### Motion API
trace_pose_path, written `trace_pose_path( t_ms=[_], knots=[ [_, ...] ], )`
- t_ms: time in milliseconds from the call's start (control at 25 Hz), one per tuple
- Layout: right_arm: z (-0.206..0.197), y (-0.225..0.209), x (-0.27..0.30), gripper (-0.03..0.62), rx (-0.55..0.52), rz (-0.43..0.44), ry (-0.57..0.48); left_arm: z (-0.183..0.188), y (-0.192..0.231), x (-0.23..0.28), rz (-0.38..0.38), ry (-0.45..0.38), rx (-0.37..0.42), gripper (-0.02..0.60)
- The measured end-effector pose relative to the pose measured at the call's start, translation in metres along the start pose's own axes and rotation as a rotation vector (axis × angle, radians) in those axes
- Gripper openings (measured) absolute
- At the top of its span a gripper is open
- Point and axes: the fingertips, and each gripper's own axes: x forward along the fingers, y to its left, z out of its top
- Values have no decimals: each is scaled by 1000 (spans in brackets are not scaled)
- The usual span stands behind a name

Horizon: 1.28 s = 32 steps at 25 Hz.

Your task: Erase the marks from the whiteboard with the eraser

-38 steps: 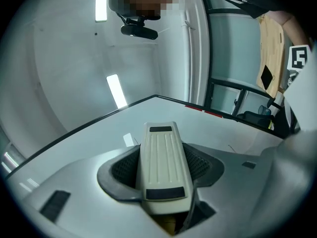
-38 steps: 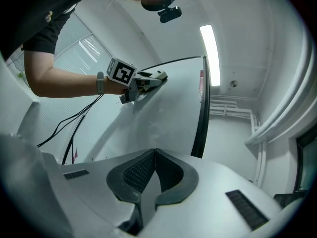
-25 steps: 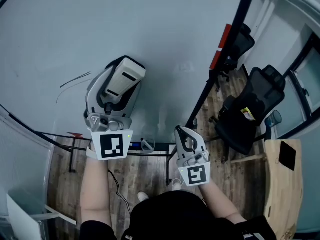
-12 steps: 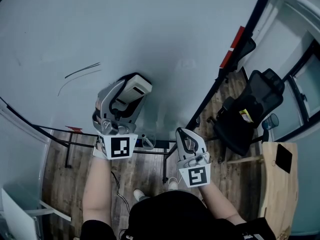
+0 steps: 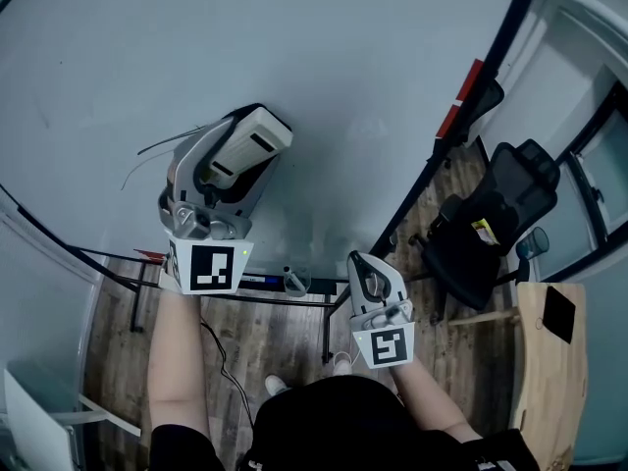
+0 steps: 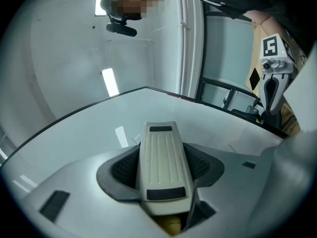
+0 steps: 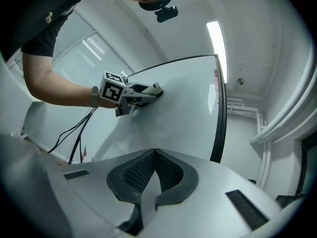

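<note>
The whiteboard [image 5: 294, 57] fills the upper head view. Thin dark marks [image 5: 157, 148] remain on it at the left, next to my left gripper [image 5: 250, 137]. That gripper is shut on the cream eraser [image 5: 243, 141], pressed flat against the board. In the left gripper view the eraser [image 6: 161, 162] lies clamped between the dark pads [image 6: 124, 167]. My right gripper [image 5: 371, 281] hangs lower right, off the board, shut on nothing; its pads [image 7: 138, 175] meet in the right gripper view, which also shows the left gripper [image 7: 151, 89] on the board [image 7: 188, 103].
The board's tray rail [image 5: 265, 285] carries a marker and small items. A black-framed board edge [image 5: 442, 145] runs diagonally at the right. Black office chairs [image 5: 491, 224] and a wooden table [image 5: 549, 361] stand beyond it. Cables [image 5: 221, 371] trail on the wooden floor.
My left gripper with the eraser has swept left and slightly up, and now lies against the right ends of the dark marks. The right gripper has barely moved.
</note>
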Motion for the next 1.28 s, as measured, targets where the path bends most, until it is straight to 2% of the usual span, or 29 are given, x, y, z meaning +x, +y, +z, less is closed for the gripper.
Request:
trace_pose_path(
  t_ms=[280, 400, 560, 720, 880, 1280],
  knots=[
    [9, 6, 9, 29, 16, 0, -39, 9, 37, 7, -16, 34, 41, 269],
    [10, 7, 12, 29, 22, -3, -35, 11, 65, 9, 1, 30, 38, 269],
    [12, 13, 16, 29, 19, 0, -40, 11, 88, 11, -22, 58, 23, 268],
    [13, 19, 20, 29, 31, -3, -44, 9, 91, 9, -41, 62, 32, 268],
    [11, 24, 22, 28, 18, -8, -24, 6, 88, 5, -27, 46, 65, 268],
    [9, 59, 27, 29, 17, -30, 16, -27, 67, -27, -6, 62, 13, 267]
  ],
)
